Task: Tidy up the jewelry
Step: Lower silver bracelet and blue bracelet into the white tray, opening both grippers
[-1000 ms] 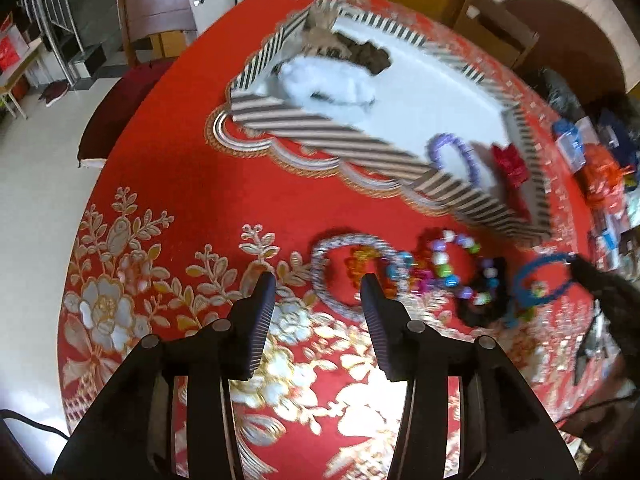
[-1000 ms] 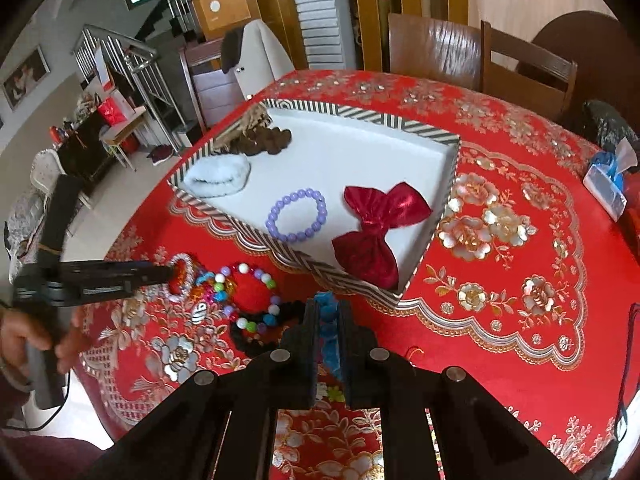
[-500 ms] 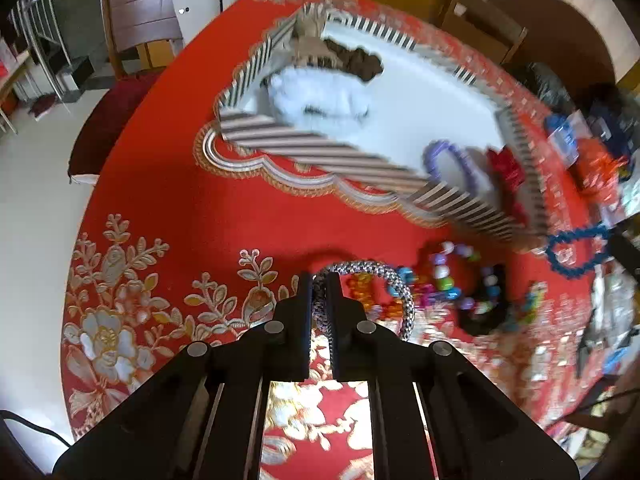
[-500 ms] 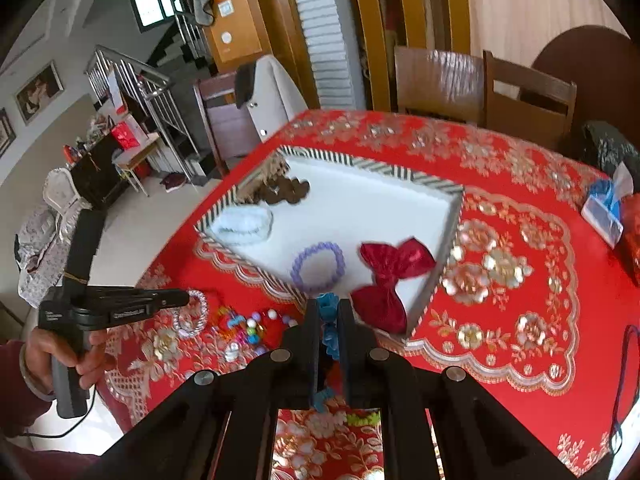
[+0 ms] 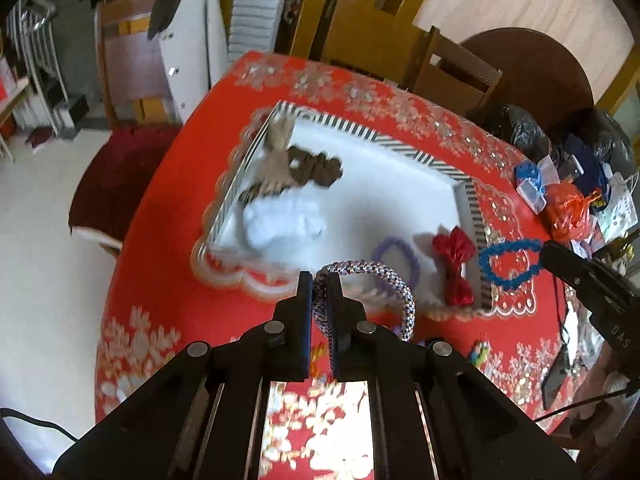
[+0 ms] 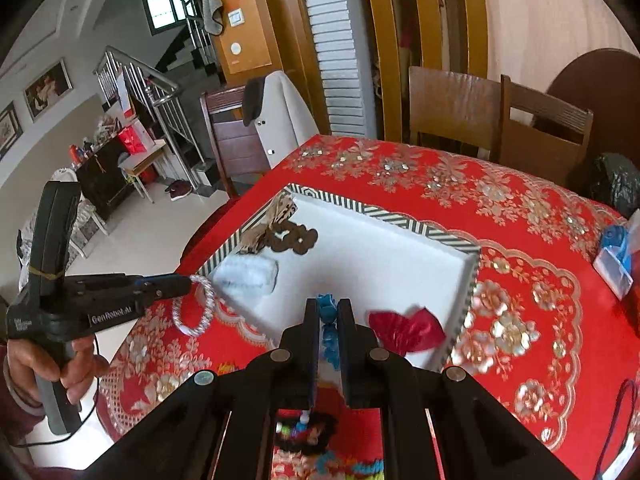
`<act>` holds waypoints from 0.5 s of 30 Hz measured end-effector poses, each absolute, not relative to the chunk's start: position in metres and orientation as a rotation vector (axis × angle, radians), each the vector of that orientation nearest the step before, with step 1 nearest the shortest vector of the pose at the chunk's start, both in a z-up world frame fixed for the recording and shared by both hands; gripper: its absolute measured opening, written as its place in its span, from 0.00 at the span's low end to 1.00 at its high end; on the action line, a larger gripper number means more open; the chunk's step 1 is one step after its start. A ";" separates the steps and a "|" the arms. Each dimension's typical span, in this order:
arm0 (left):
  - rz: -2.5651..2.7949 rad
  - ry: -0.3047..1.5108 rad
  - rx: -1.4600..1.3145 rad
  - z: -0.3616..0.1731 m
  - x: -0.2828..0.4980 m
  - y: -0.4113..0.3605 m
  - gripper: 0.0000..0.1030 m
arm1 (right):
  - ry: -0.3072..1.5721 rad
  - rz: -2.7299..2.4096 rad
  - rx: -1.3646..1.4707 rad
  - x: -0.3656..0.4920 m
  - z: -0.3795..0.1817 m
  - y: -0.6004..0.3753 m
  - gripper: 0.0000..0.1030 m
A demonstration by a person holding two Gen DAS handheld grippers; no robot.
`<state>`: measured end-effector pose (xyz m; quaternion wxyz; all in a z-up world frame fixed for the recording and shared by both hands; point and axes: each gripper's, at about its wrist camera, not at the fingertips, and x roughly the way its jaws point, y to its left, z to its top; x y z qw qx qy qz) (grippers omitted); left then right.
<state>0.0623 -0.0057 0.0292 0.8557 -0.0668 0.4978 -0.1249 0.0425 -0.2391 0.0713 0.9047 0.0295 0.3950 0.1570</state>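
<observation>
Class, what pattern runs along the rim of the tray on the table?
Black-and-white diagonal stripes on the tray rim, clearest in the right wrist view.

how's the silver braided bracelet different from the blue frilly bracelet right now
The silver braided bracelet is a smooth woven rope ring in the left gripper; the blue frilly bracelet has a bumpy ruffled edge and hangs from the right gripper. Both are pinched and off the table.

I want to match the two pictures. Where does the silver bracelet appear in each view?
Left wrist: silver bracelet, lower centre, pinched in the left gripper.
Right wrist: at left, hanging from that gripper's tip.
Shared landmark: the striped tray, just beyond the bracelet in both.
</observation>
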 end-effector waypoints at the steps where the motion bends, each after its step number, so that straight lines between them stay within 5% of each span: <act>1: -0.265 1.045 -0.133 0.029 0.069 -0.010 0.05 | 0.822 0.326 0.064 0.049 0.070 -0.239 0.08; 15: -0.223 1.074 -0.045 -0.008 0.153 -0.057 0.05 | 0.957 0.297 0.123 0.154 0.003 -0.236 0.08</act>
